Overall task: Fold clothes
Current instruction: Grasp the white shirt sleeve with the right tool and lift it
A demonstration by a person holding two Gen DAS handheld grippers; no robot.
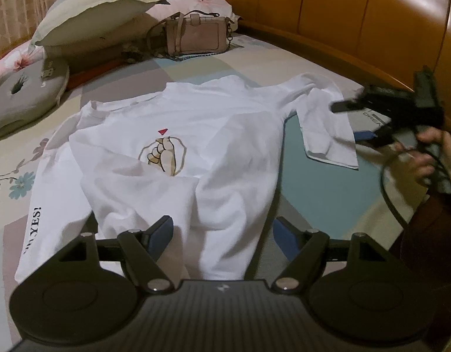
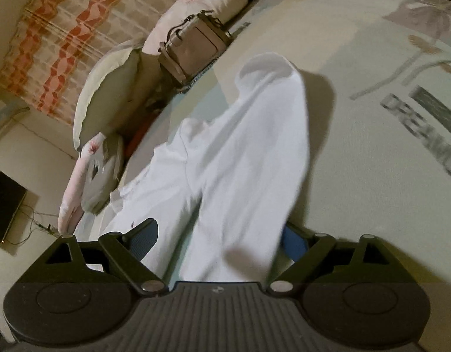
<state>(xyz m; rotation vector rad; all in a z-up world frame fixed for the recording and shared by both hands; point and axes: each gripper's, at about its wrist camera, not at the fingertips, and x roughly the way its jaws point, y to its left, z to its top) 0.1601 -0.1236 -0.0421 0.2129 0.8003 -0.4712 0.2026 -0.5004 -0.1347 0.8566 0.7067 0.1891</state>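
White T-shirt (image 1: 196, 158) lies rumpled on the bed sheet (image 1: 328, 182), both the left gripper (image 1: 224, 234) and right gripper (image 2: 221, 240) spread and empty, so closing may pinch sheet along with cloth.

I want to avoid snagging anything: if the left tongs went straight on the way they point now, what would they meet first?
Most likely the white cotton T-shirt spread on the bed: its hem lies between and just ahead of the open left tongs, which angle downward. The pinkish-beige handbag sits well beyond. Exact depth is unclear.
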